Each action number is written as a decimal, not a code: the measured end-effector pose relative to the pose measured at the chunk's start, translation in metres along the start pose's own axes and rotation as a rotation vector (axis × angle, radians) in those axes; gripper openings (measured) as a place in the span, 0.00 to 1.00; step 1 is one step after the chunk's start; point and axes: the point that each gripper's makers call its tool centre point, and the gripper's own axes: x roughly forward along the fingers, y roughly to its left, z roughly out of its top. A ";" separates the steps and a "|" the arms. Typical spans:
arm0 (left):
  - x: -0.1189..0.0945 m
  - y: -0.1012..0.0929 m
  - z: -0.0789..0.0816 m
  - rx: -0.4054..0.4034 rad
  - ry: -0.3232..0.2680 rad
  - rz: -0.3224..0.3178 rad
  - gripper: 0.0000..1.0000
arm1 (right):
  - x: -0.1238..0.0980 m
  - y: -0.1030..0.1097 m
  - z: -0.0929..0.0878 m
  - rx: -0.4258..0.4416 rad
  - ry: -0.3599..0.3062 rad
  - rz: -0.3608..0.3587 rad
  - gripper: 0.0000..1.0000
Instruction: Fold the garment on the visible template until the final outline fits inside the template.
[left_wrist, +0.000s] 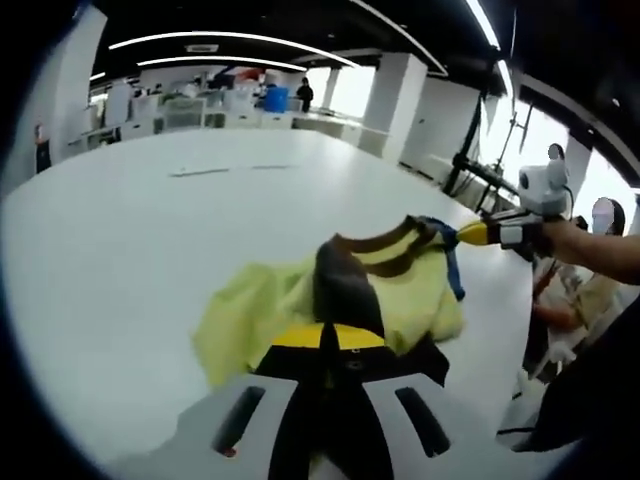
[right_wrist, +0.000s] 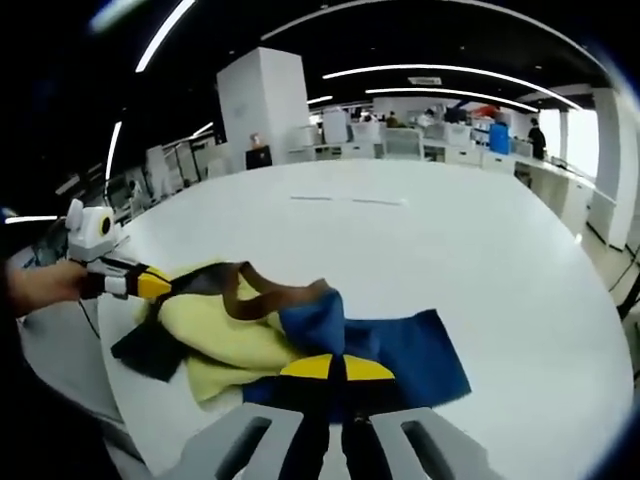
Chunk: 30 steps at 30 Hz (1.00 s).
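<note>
While both claws pinch the garment (right_wrist: 240, 335), its blue panel (right_wrist: 400, 355) faces the right gripper view.

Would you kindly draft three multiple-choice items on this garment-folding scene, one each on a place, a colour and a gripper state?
1. Where does the garment lie?
A. On a white table
B. On the floor
C. Over a chair back

2. What colour is the widest flat panel nearest the right gripper, in the right gripper view?
A. Red
B. Blue
C. White

3. How does the left gripper stand?
A. Wide open above the cloth
B. Lying on the table, away from the cloth
C. Shut on the garment

Answers:
1 A: the cloth rests on the white table, near its edge.
2 B: the blue panel spreads flat beside the right gripper.
3 C: the yellow-tipped jaws meet with dark fabric bunched between them in the left gripper view.
</note>
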 end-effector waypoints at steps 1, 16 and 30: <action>-0.002 -0.001 0.002 0.003 -0.003 -0.001 0.00 | -0.002 0.000 0.003 0.001 -0.011 -0.001 0.00; -0.044 -0.006 0.054 0.065 -0.131 0.024 0.00 | -0.027 0.012 0.053 -0.048 -0.128 0.004 0.00; -0.092 0.010 0.118 0.141 -0.274 0.121 0.00 | -0.046 0.037 0.120 -0.186 -0.229 0.038 0.00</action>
